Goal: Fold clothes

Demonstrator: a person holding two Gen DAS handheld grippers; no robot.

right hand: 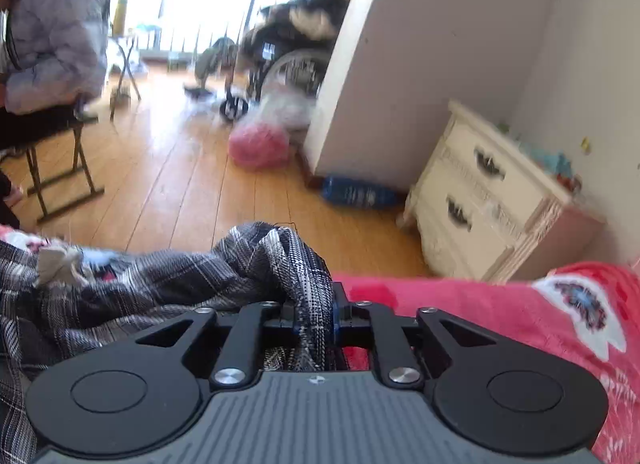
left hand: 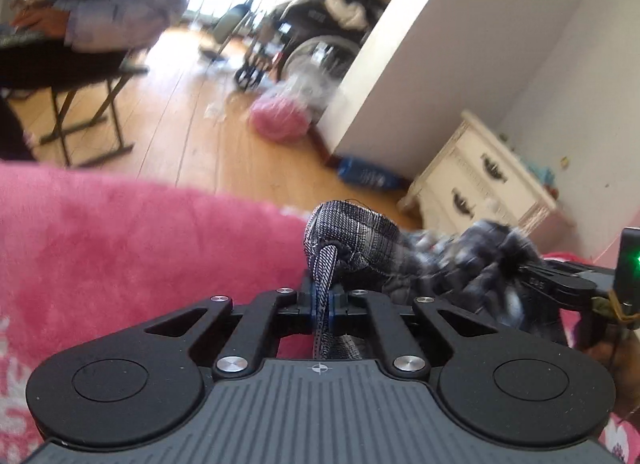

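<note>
Left gripper (left hand: 322, 302) clamped on plaid garment (left hand: 352, 240); right gripper (right hand: 314, 318) clamped on same garment, above pink blanket (left hand: 140, 248).

The left gripper (left hand: 322, 300) is clamped, its jaws pinching a bunch of plaid cloth (left hand: 352, 236). The right gripper (right hand: 314, 314) is clamped on the same cloth. In the left view, the right gripper shows at the far right edge.

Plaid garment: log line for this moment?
left gripper: shut on plaid garment | right gripper: shut on plaid garment | over pink blanket
</note>
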